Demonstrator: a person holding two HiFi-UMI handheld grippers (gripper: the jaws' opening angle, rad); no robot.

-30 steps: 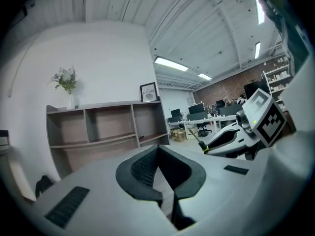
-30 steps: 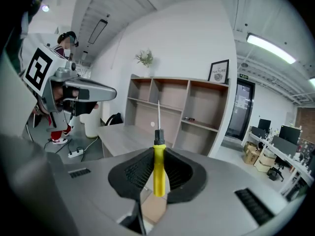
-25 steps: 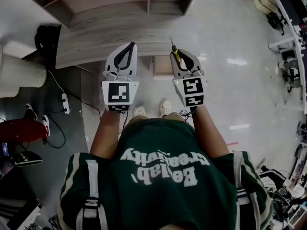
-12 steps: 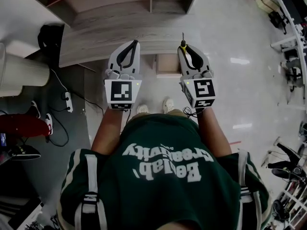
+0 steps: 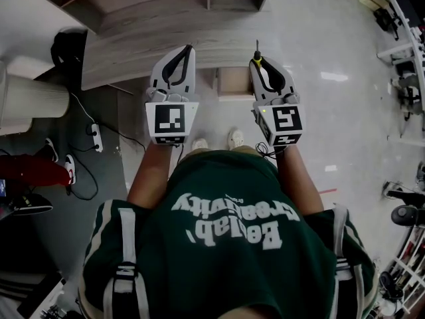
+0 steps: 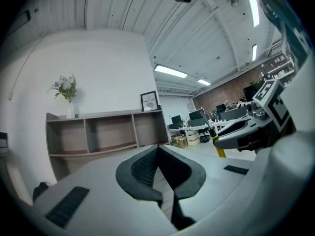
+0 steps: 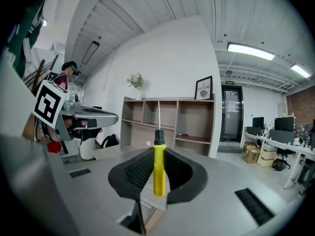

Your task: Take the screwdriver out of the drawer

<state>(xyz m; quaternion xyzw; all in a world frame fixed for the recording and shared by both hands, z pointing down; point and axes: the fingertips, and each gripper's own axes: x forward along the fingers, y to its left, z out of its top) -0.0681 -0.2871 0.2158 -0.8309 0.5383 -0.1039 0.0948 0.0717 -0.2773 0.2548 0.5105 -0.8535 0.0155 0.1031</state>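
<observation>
The screwdriver [image 7: 158,173] stands upright in the right tool [image 5: 259,61], whose jaws are clamped on its yellow handle. The black collar and thin metal shaft rise above the jaw tips, and the shaft points away from the person. It is held in the air, clear of any surface, in front of the person's chest.

The left tool [image 6: 158,150] is level with the right one and just beside it. Its jaws are pressed together with nothing between them. Each tool carries its marker cube toward the person, and a bare forearm runs back from each cube.

Beyond the tips of both tools, in the head view, lies a pale wooden tabletop [image 5: 133,52]. A small brown box shape [image 5: 234,84] sits below the tabletop's near edge, between the two tools. I cannot tell whether it is the drawer.

Past the tabletop stands an open shelf [image 7: 167,117] against a white wall. On top of the shelf are a plant [image 7: 136,81] in a vase and a frame [image 7: 203,88].

Under the tools the glossy floor [image 5: 319,111] shows. The person's shoes [image 5: 236,138] are on it, above the hem of a green shirt [image 5: 219,244].
</observation>
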